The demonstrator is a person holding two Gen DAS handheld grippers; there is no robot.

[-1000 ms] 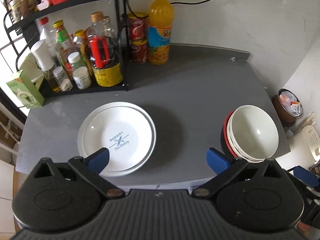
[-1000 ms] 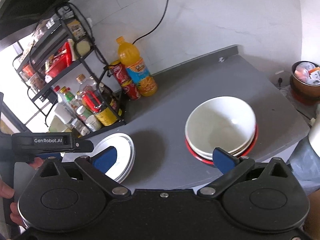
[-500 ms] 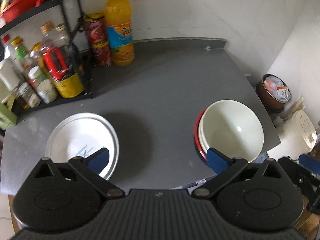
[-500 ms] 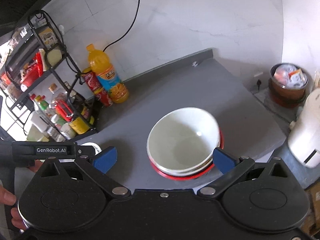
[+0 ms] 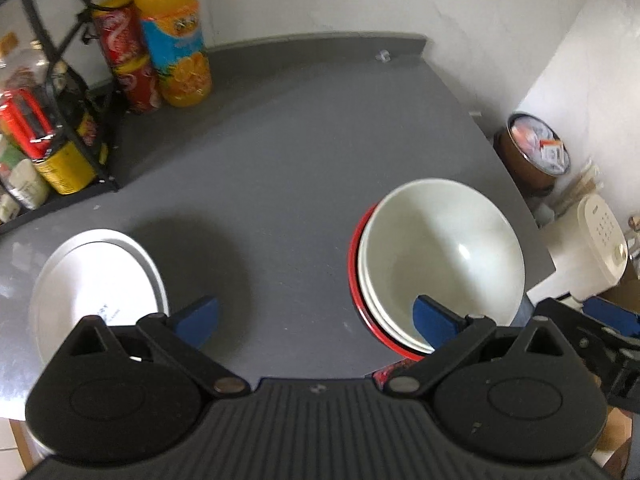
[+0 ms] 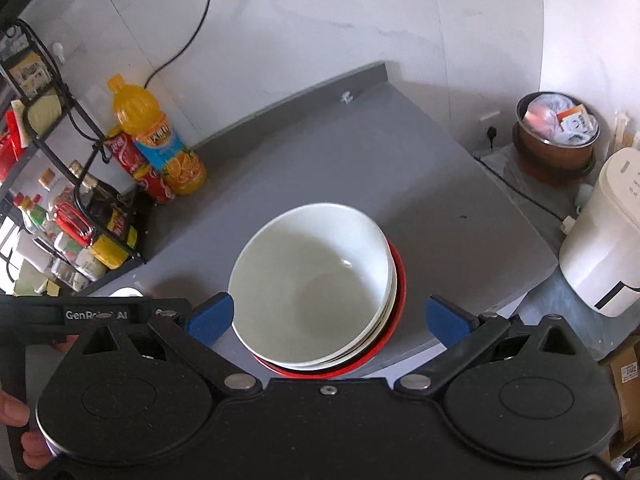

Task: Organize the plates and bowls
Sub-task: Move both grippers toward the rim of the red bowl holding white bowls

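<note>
**Both tongs spread over a bowl stack and a plate stack**

While both sets of tongs hang spread wide and empty above the grey countertop, the sorting looks nearly done. White bowls sit nested inside a red bowl near the counter's right front edge, and the white plates lie stacked at the left front, well apart from them. The right gripper frames the bowl stack between its blue pads; the left gripper hovers over bare counter between the two stacks, one pad over the bowls' rim. My reading: this is a pause between placements. Any next move calls for lowering one pad inside a rim and clamping gently, since the bowls sit close to the edge.
</note>
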